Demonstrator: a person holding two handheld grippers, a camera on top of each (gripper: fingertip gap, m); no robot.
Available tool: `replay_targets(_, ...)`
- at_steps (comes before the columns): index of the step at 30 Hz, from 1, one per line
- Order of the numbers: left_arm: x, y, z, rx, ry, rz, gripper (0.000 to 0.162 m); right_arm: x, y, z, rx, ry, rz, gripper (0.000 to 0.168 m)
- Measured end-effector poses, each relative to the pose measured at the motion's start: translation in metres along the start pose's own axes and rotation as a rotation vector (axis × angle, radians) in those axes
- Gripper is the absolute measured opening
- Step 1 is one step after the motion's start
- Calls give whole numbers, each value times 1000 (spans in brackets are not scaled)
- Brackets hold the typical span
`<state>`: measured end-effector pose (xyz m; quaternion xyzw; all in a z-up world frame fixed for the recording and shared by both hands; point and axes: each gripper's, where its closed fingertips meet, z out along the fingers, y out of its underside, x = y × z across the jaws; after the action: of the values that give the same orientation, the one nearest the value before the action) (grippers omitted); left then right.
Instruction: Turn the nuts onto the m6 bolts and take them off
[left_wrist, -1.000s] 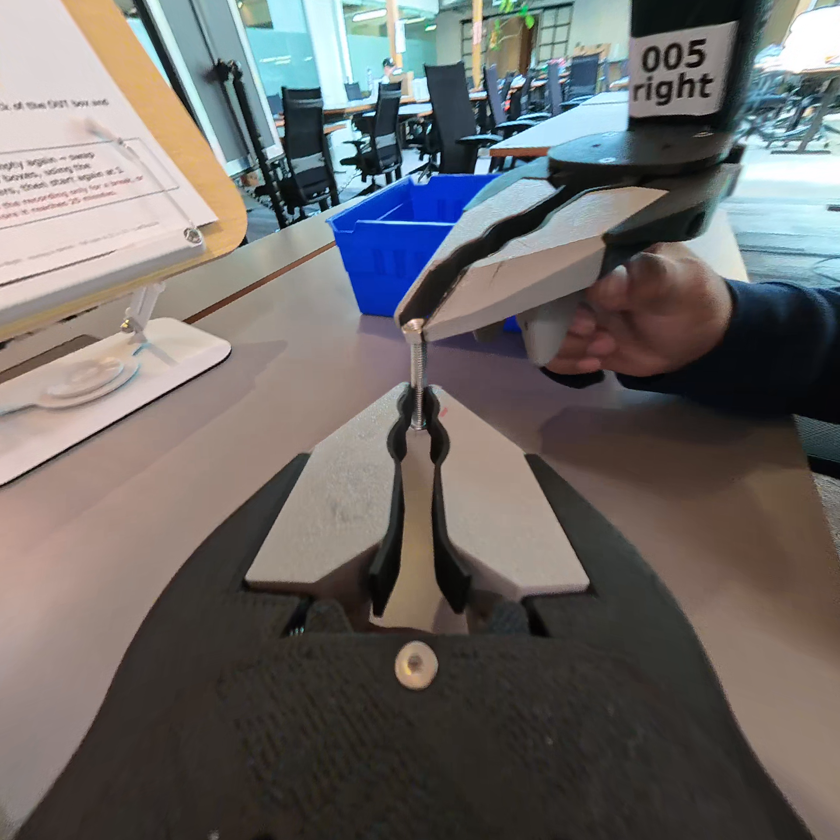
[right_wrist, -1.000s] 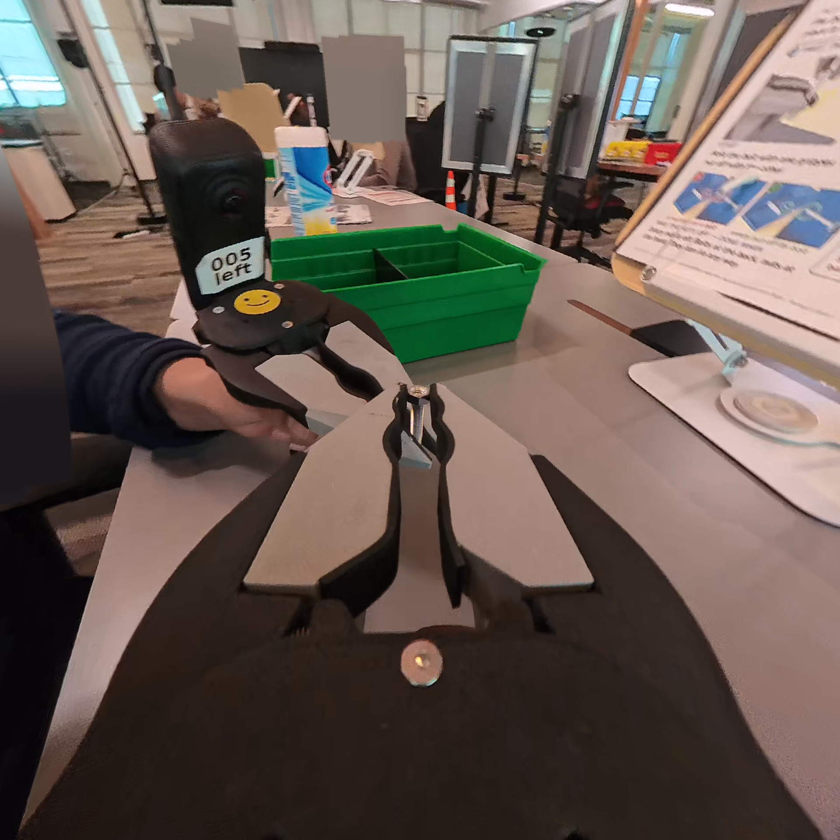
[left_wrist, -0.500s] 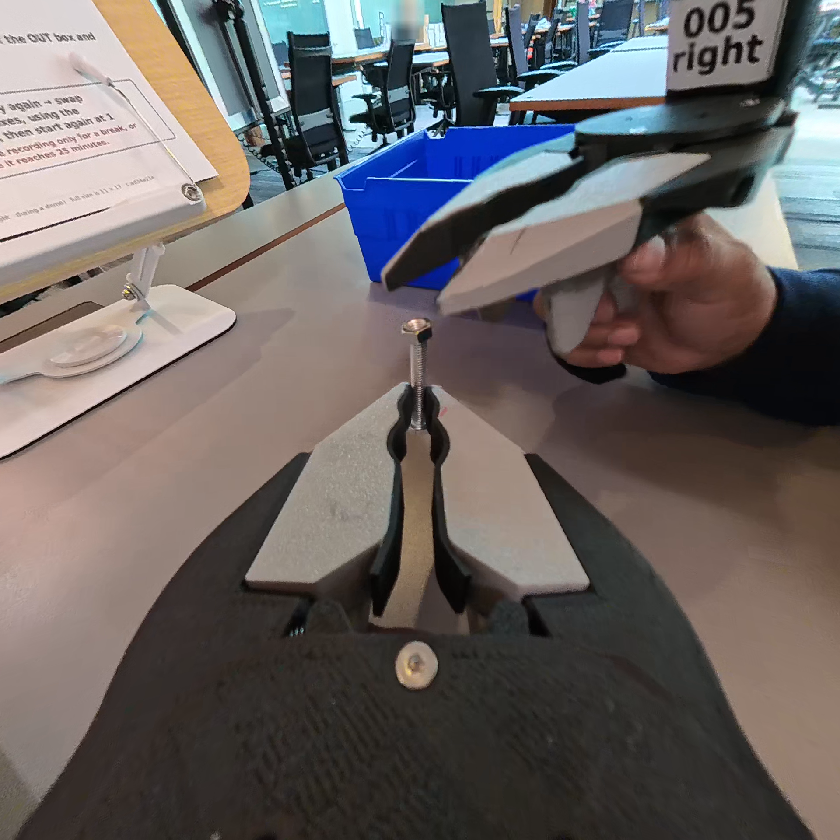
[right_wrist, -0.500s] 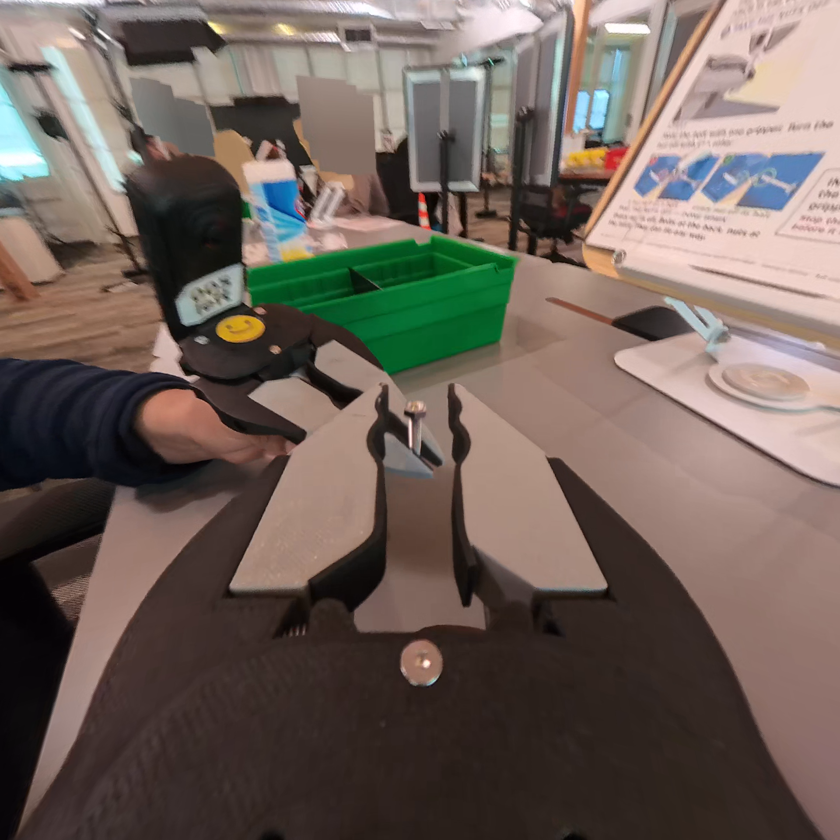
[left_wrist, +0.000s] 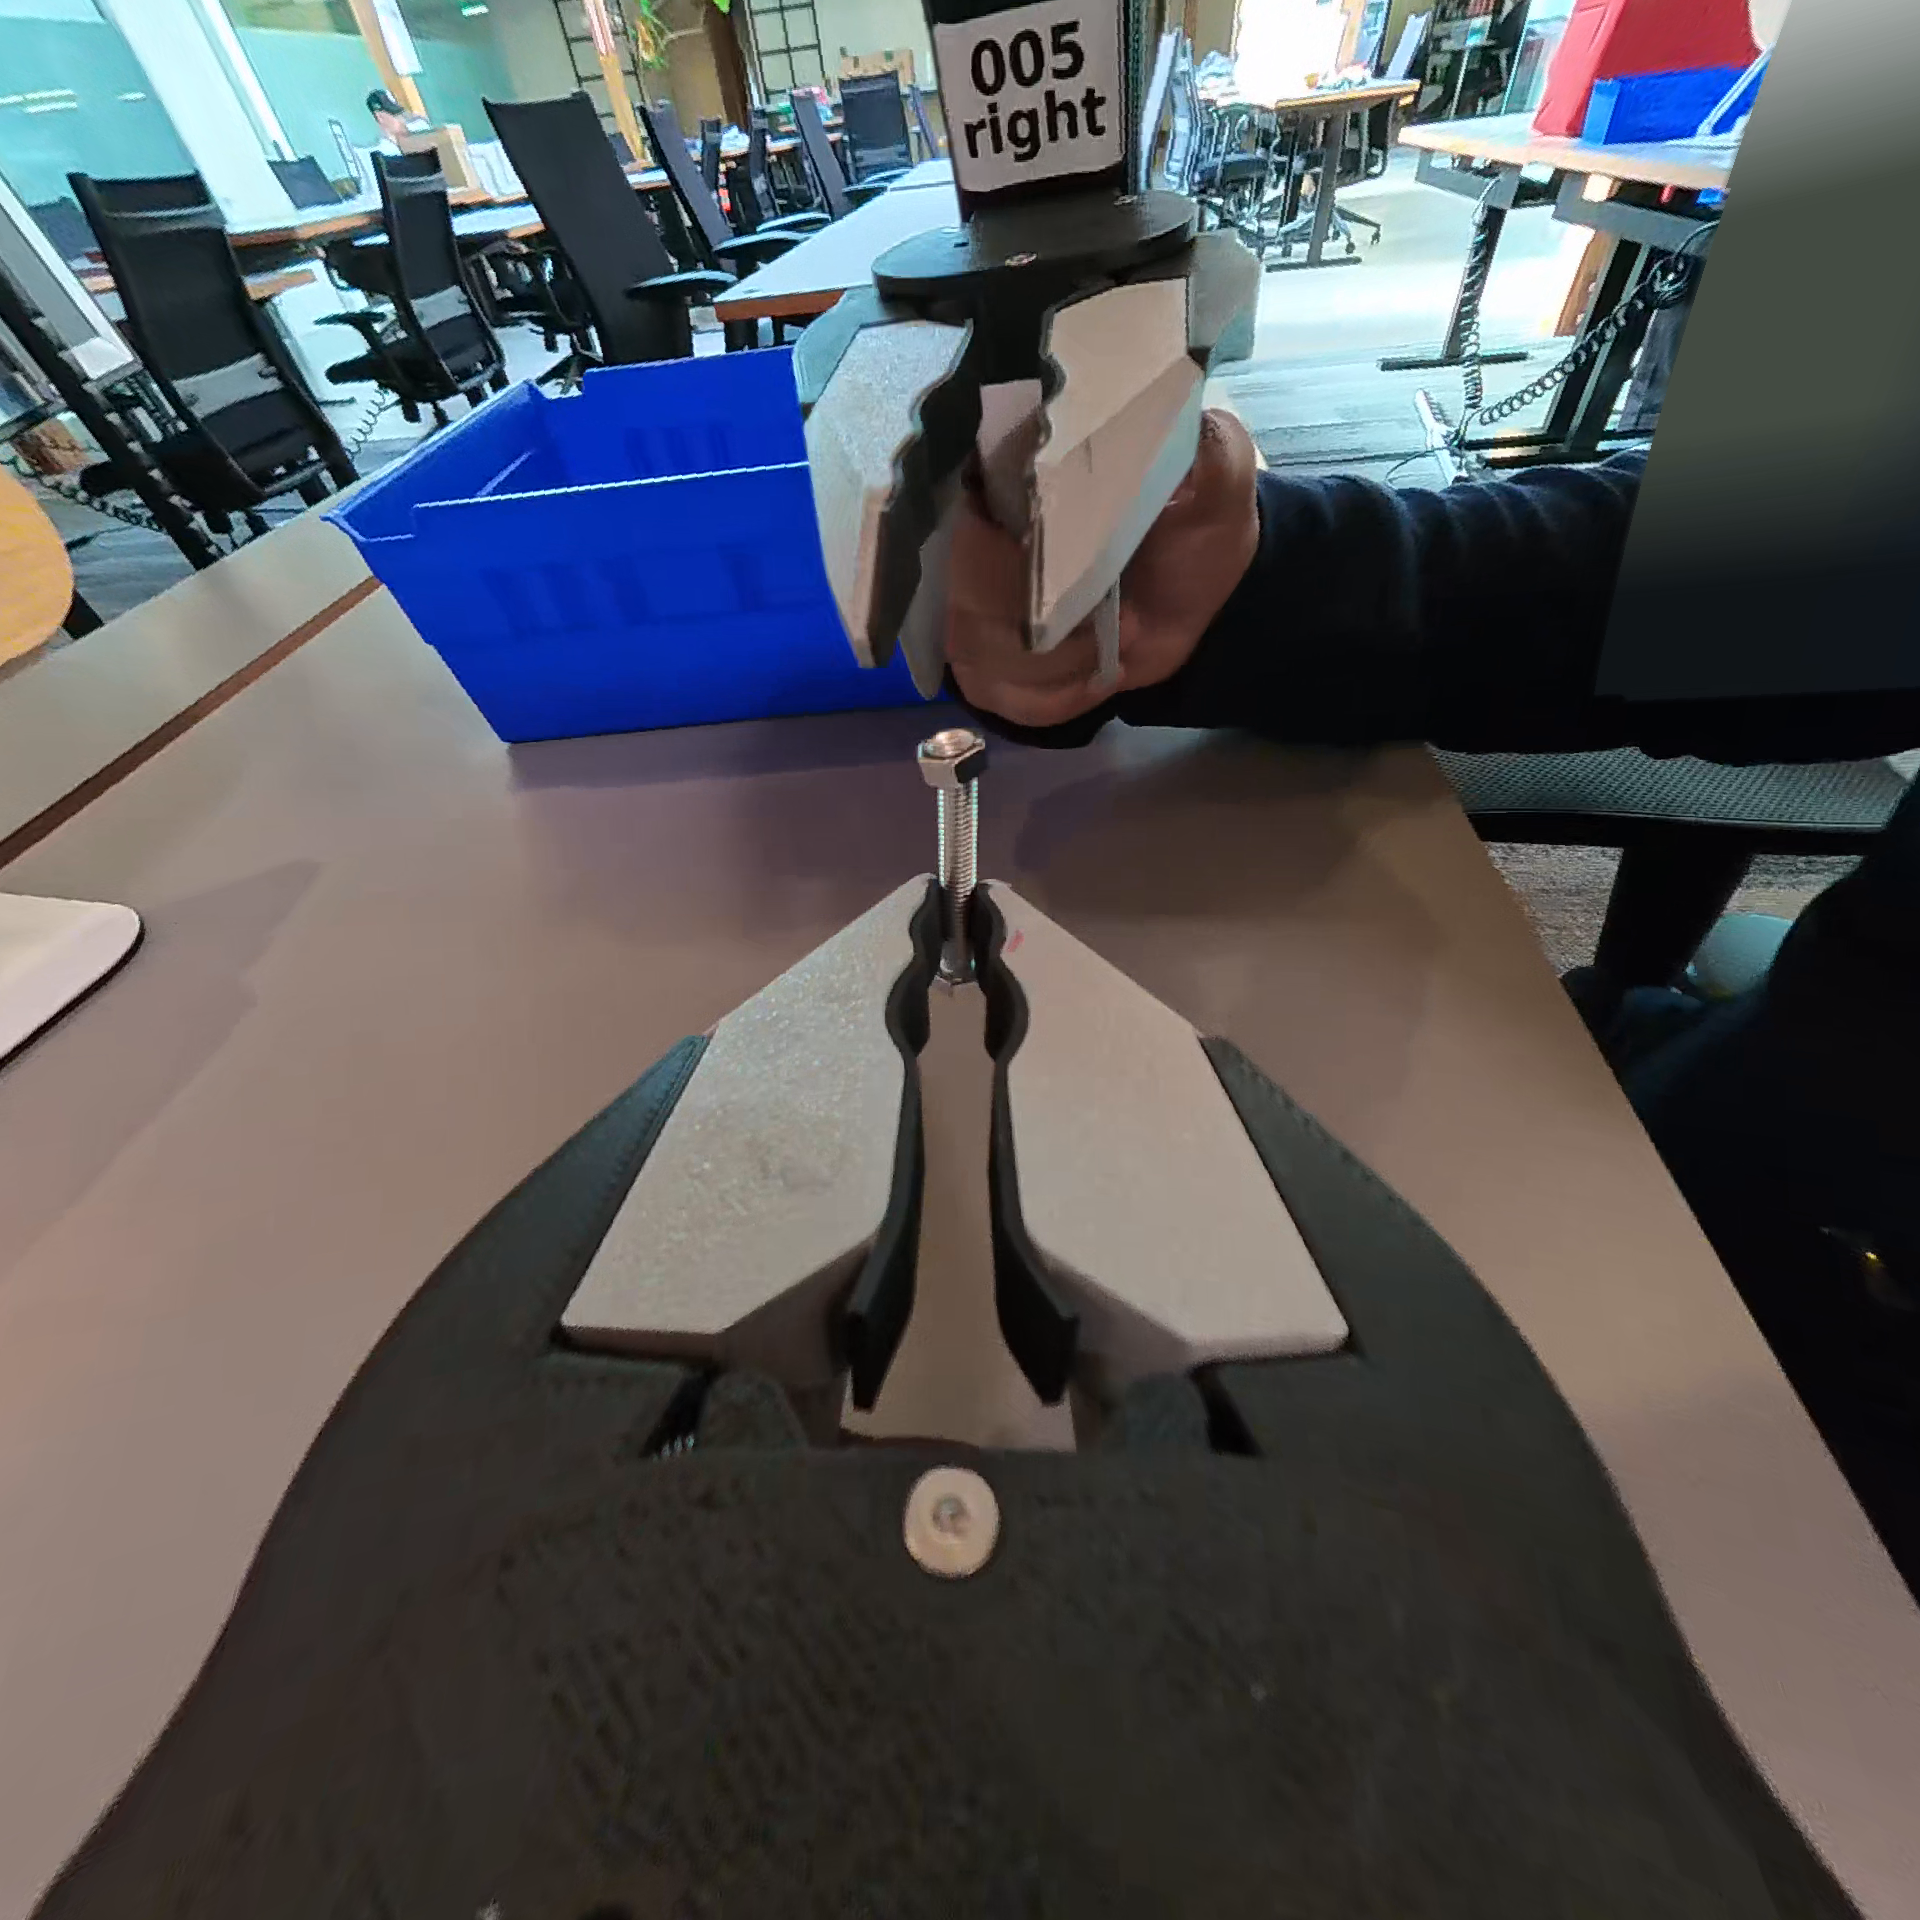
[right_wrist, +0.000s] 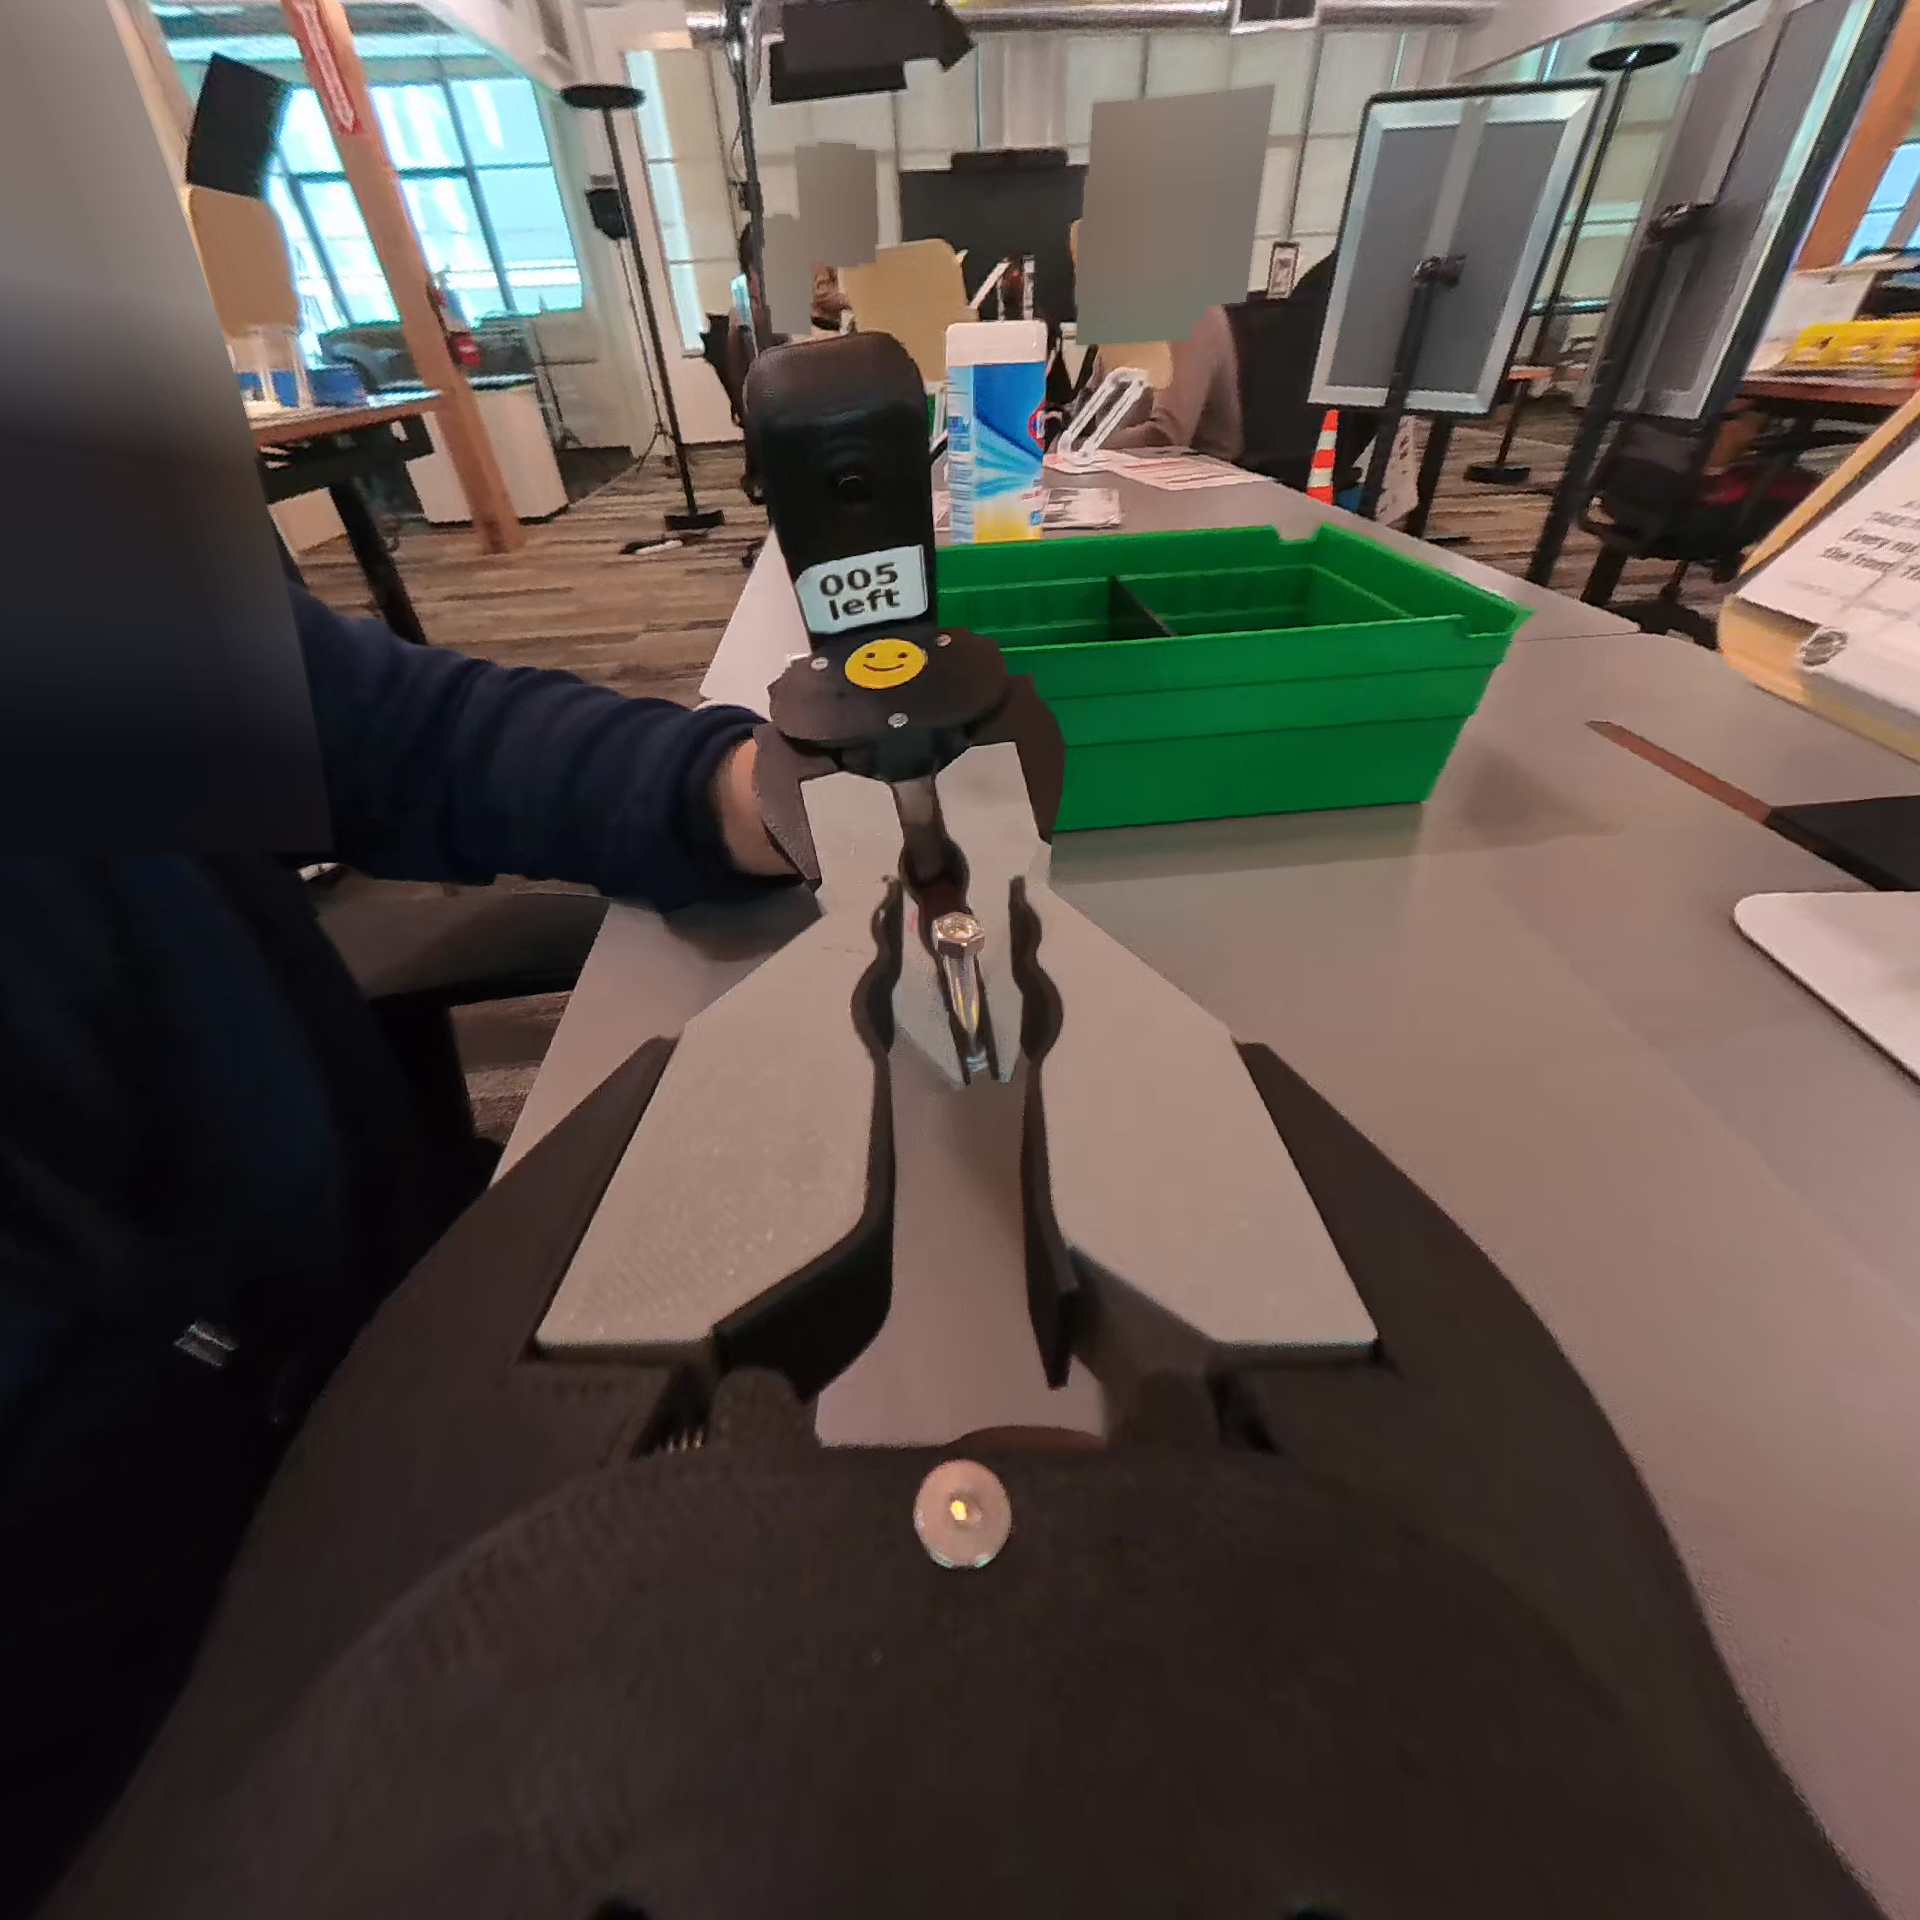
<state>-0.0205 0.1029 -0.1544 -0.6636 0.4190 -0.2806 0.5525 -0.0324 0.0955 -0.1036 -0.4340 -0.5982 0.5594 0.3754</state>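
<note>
While holding the bolt (left_wrist: 956, 831) upright in the left gripper (left_wrist: 956, 904), clenched on the lower shank just above the table (left_wrist: 416, 935), bring the right gripper (right_wrist: 951, 894) down onto the nut (left_wrist: 948, 756) seated at the very top of the thread. Note the right fingers (left_wrist: 873, 499) spread apart and grasping nothing, hovering near the nut but clear of it, in front of the blue bin (left_wrist: 623, 540). Judging by the nut perched at the tip, treat this as taking a fresh grip for a turn; cannot tell whether for winding on or winding off.

Line up the spread fingers on two opposite flats of the hex, not on its corners, using the right wrist view, with the nut framed between the tips there. Close only once level with the nut, never on the thread below. Squeeze firmly, then rotate about the bolt's own axis, avoiding any sideways push likely to tilt the bolt in the left grip. Hold the left clamp tight and motionless throughout the turn. Expect a small, smooth steel nut to slip, or to drop off with seemingly few threads engaged; work over the table, away from its edge and short of the green bin (right_wrist: 1247, 727).
</note>
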Motion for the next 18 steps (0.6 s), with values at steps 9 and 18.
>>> replay_targets(9,3,-2,0,7,10,3,3,-3,6,2,-37,-6,-12,15)
replay_targets(18,5,-5,0,13,10,7,3,-5,10,6,-59,-11,-32,8)
